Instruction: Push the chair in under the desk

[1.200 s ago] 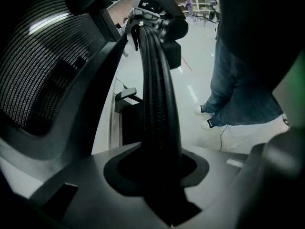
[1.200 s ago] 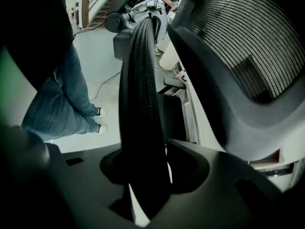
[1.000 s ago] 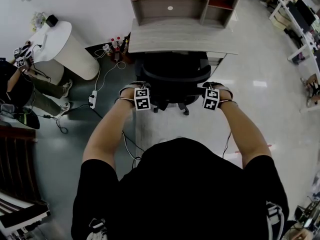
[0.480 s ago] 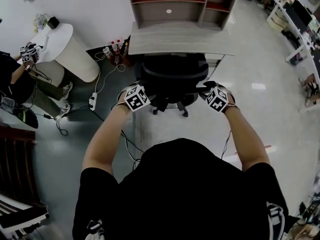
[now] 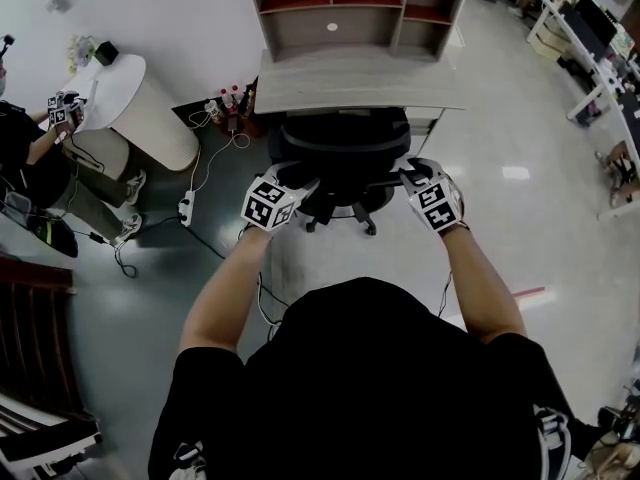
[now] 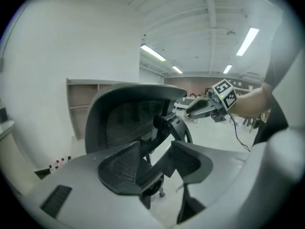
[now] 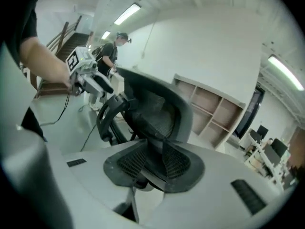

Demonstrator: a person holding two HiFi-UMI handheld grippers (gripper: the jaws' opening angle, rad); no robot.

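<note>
Chair (image 5: 345,153): seat mostly under the worktop (image 5: 360,80), backrest at its front edge.
Left gripper (image 5: 306,176): fingers wide, just been opening, nothing between.
Right gripper (image 5: 402,169): fingers narrow, just been closing, apparently empty.
We judge both flank the backrest to steer the push.

Both arms stretch forward. The left gripper (image 5: 298,181) has just been opening its jaws, now wide (nothing between them). The right gripper (image 5: 410,173) has just been closing its own, slightly apart, empty.
</note>
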